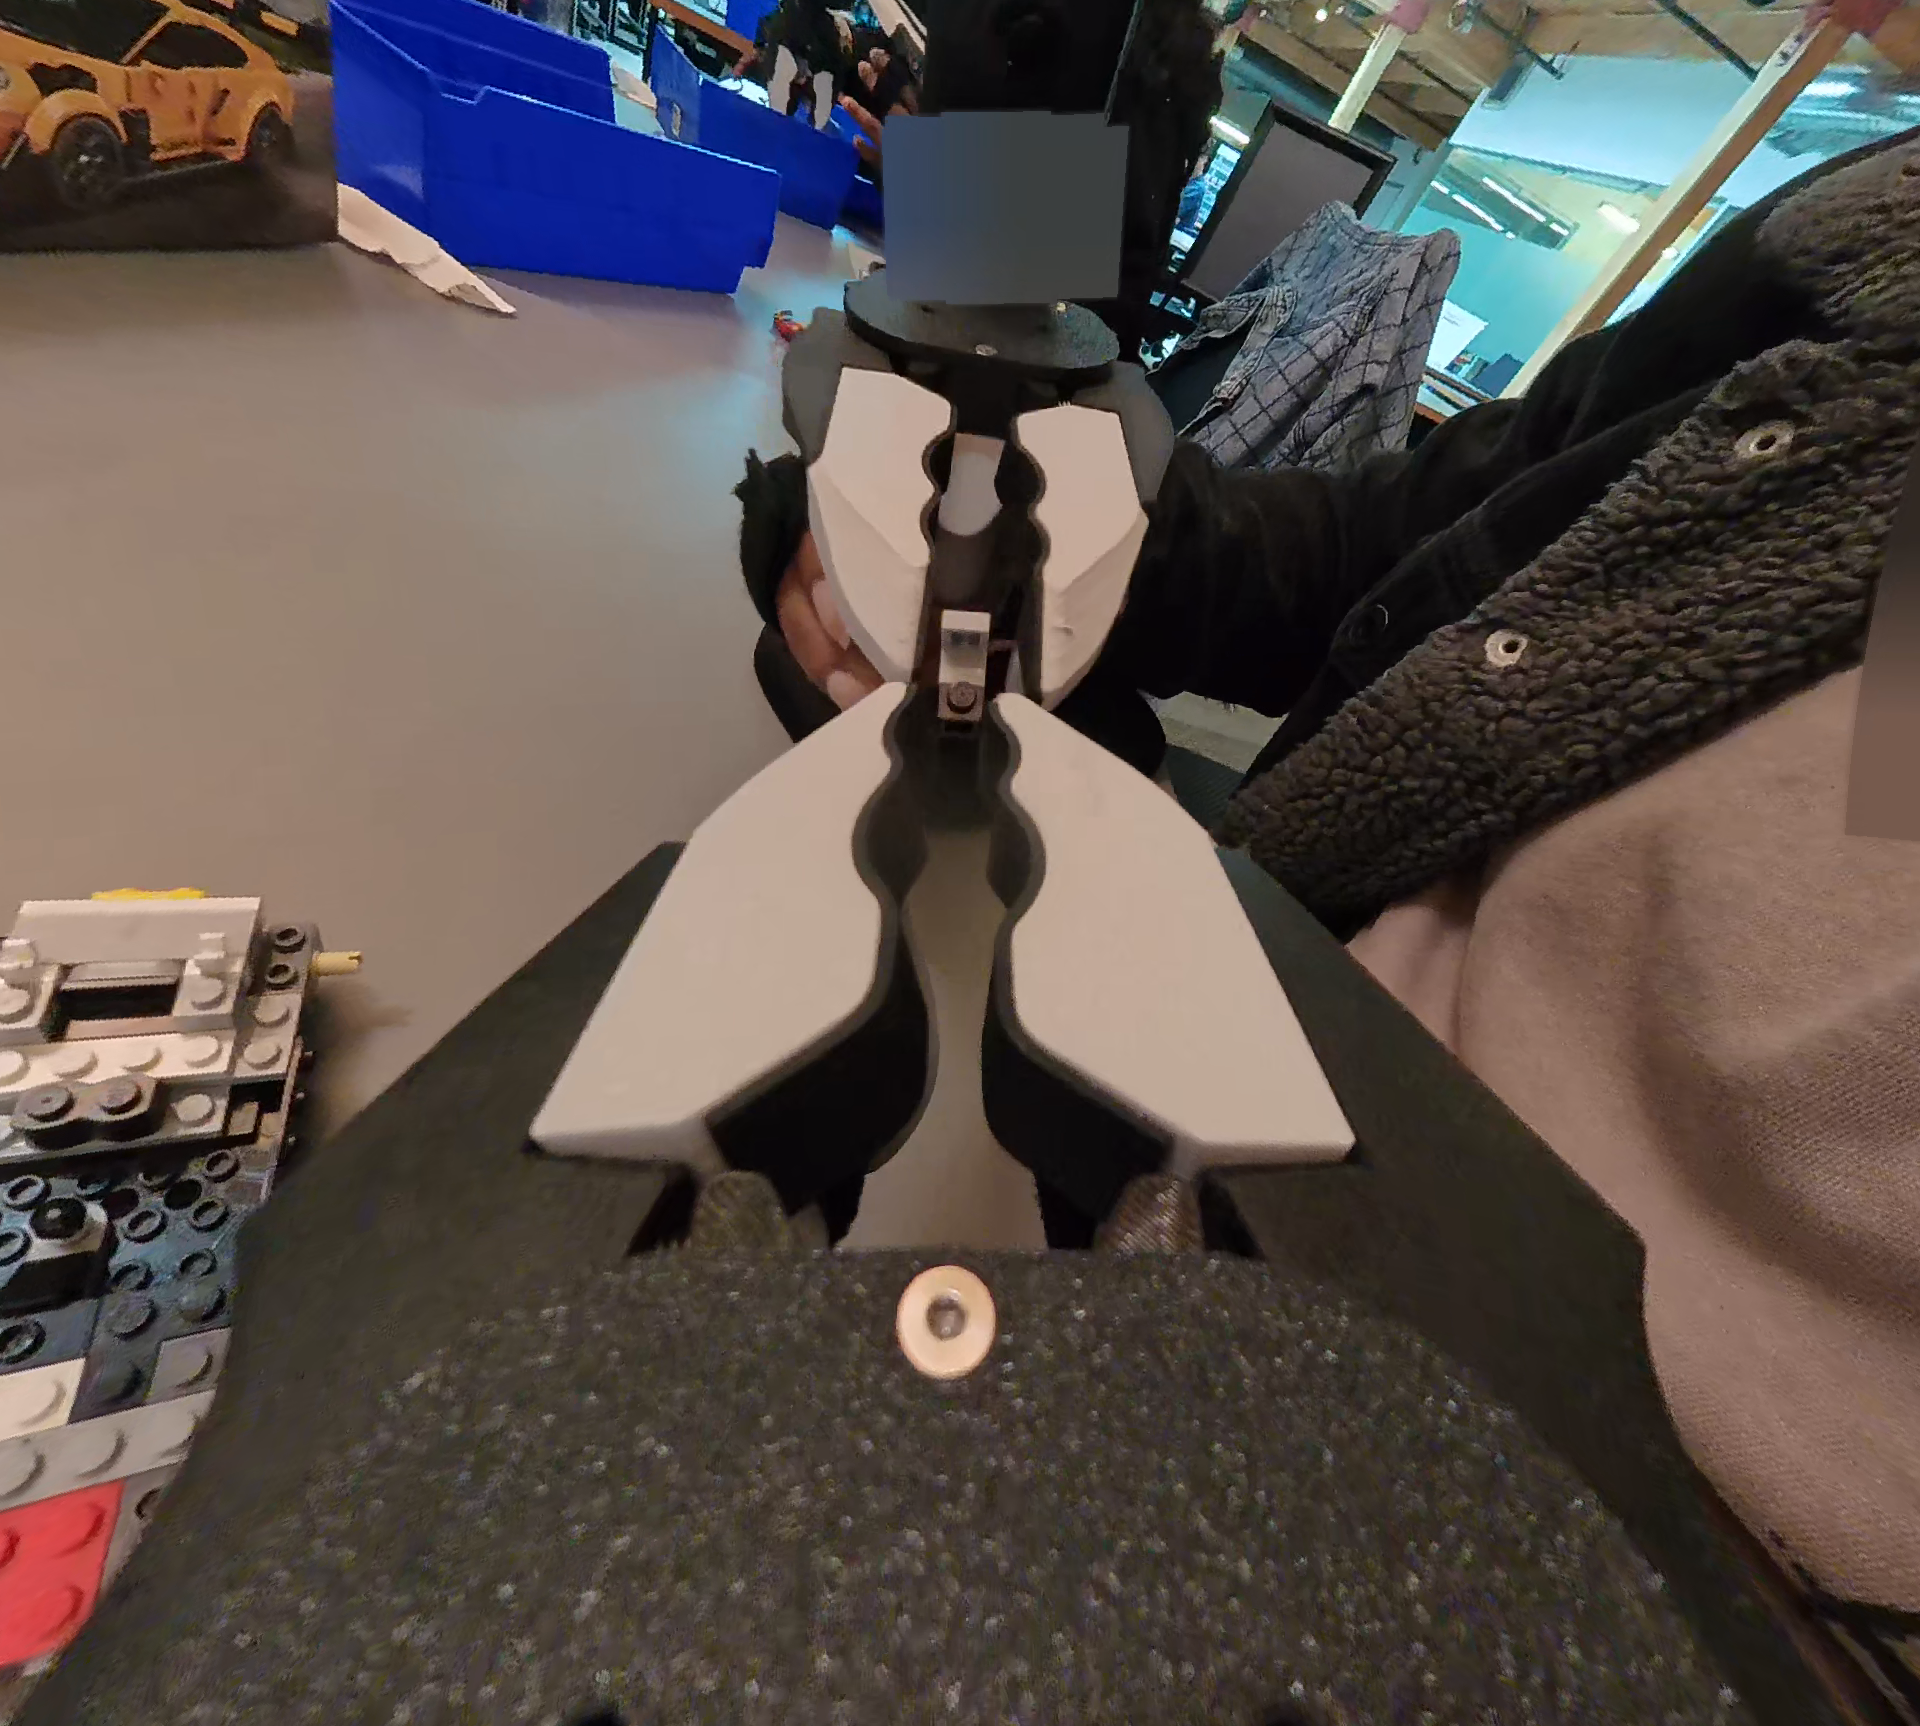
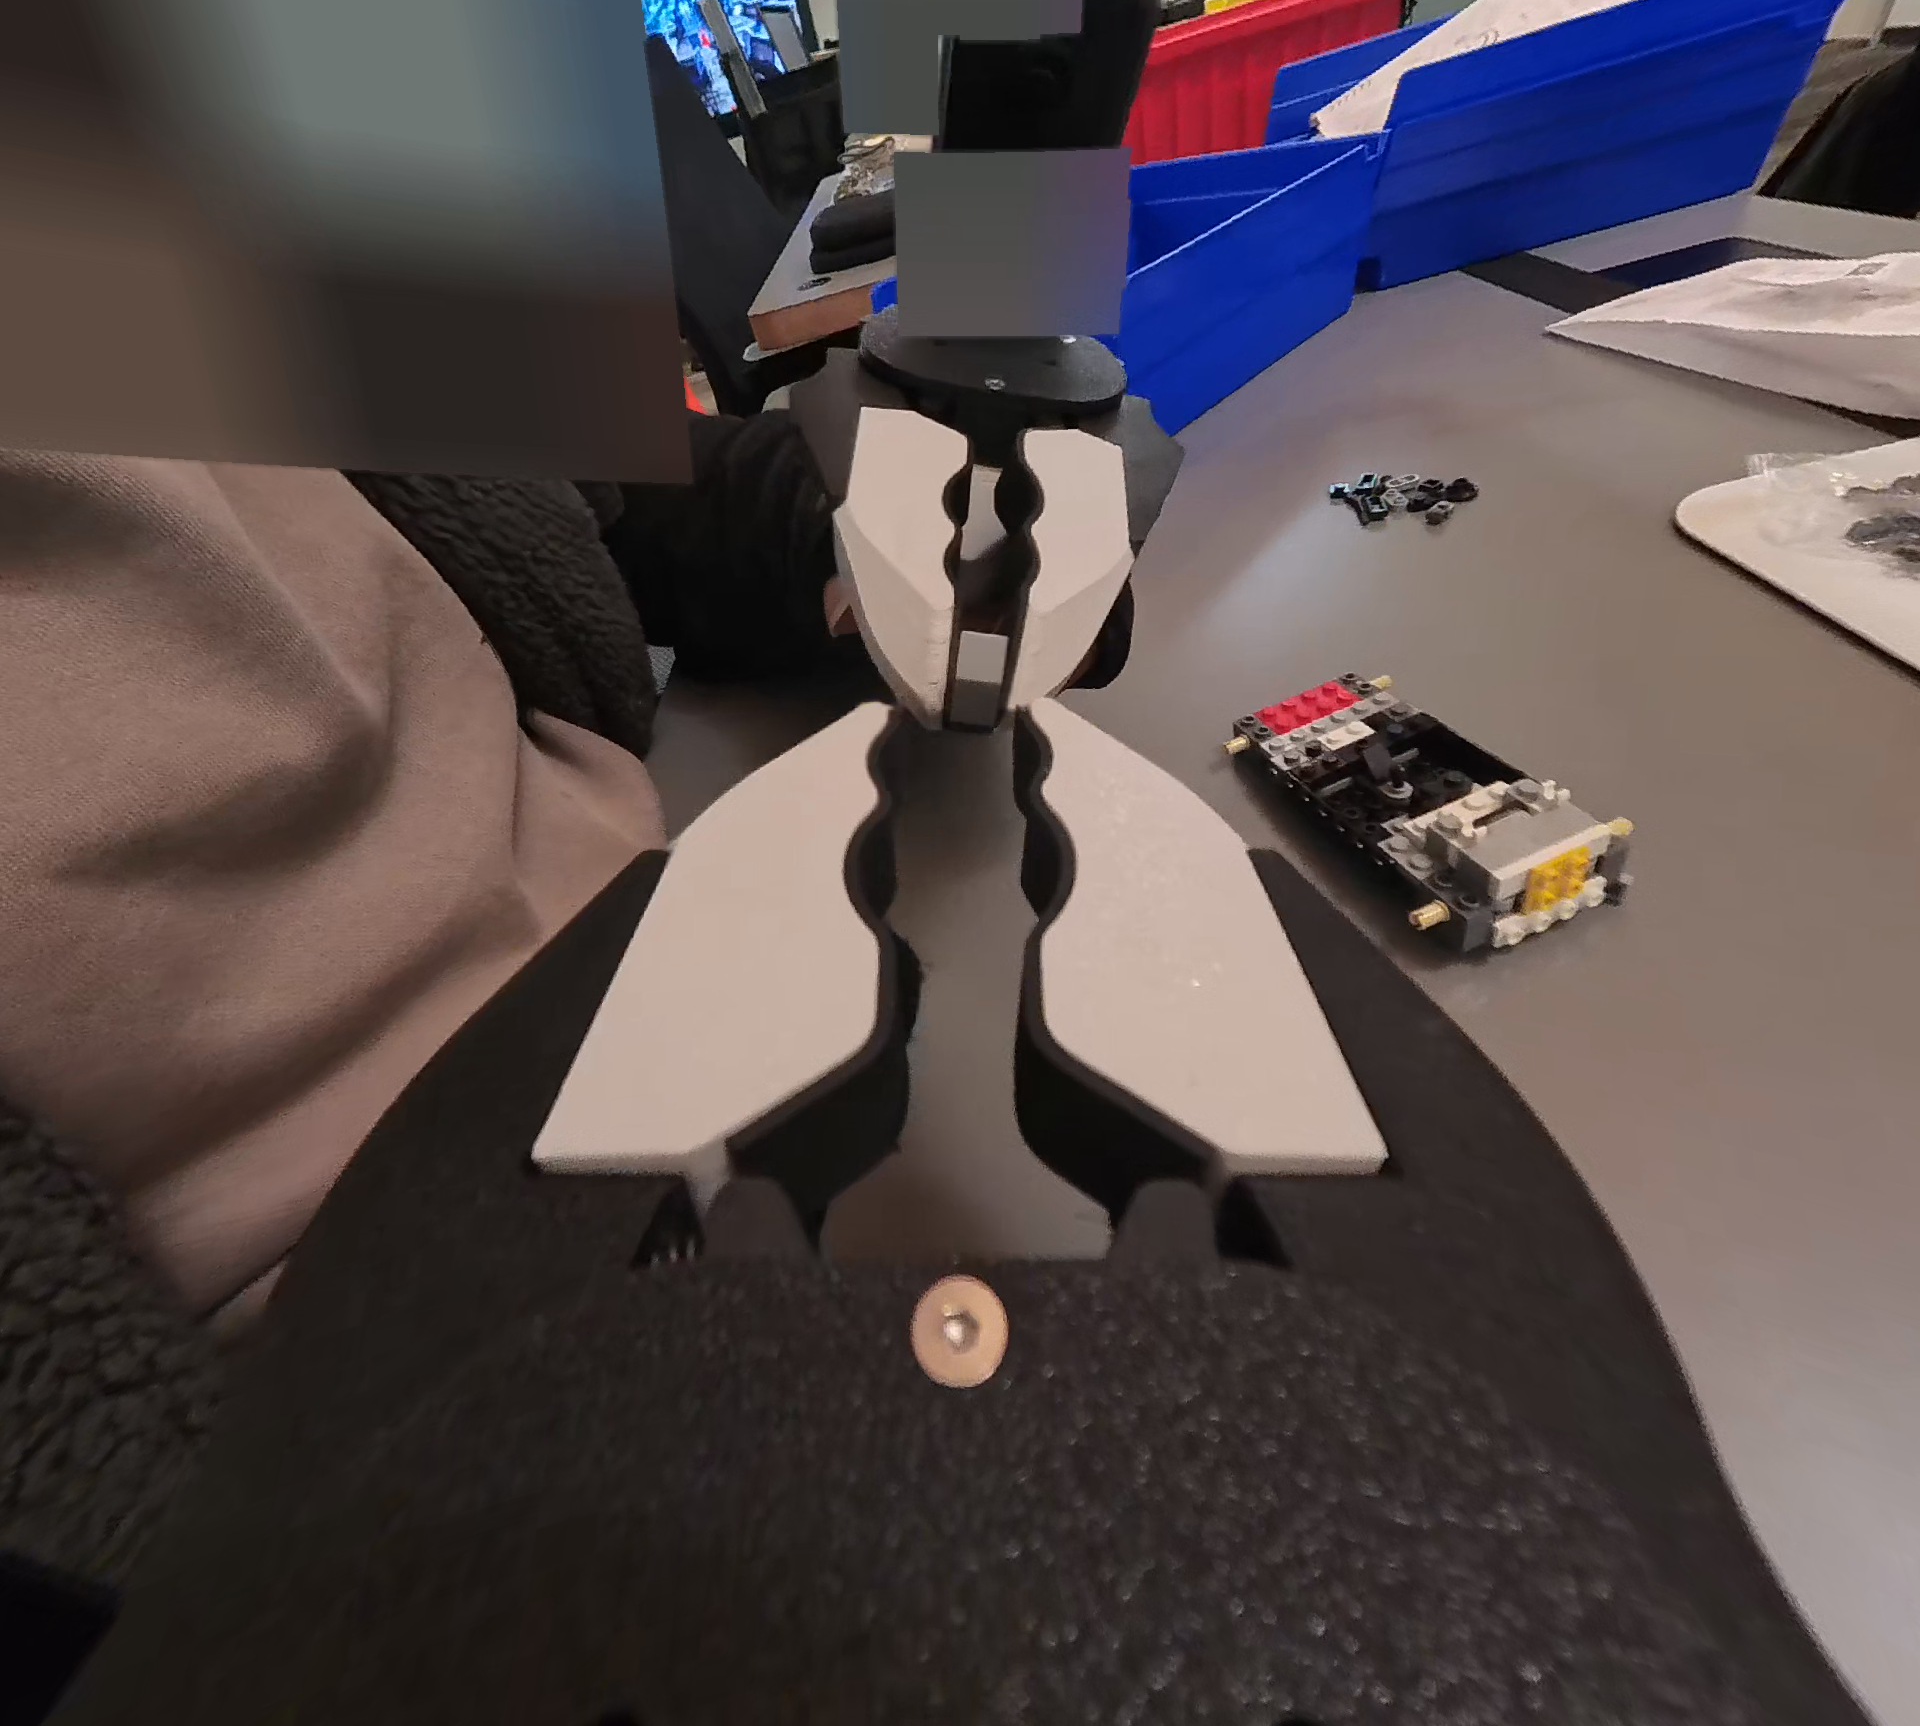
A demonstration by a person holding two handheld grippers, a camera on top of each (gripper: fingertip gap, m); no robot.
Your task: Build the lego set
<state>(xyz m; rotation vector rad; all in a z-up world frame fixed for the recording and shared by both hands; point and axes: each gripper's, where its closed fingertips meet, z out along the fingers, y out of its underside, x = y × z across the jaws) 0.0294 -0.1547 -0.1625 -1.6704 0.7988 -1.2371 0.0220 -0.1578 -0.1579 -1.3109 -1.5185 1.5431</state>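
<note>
My two grippers point at each other tip to tip above the grey table (image 1: 312, 533). My left gripper (image 1: 954, 708) is shut on a small grey lego piece (image 1: 964, 660) with a dark stud. The right wrist view shows its fingers clamped on the piece (image 2: 977, 679). My right gripper (image 2: 958, 720) has its jaws a little apart. Its tips meet the piece's far end, and a gap shows beside the piece. The part-built lego car chassis (image 2: 1434, 824), in grey, black, red and yellow, lies on the table to the right. It also shows at the lower left of the left wrist view (image 1: 135, 1105).
A small pile of dark lego parts (image 2: 1403, 497) lies beyond the chassis. Blue bins (image 2: 1558, 118) and a red bin (image 2: 1247, 55) stand at the back. Paper sheets (image 2: 1745, 326) and a white tray (image 2: 1808, 554) are at the right. The set's box (image 1: 156, 45) stands far left. The person's torso (image 2: 260, 793) is close by.
</note>
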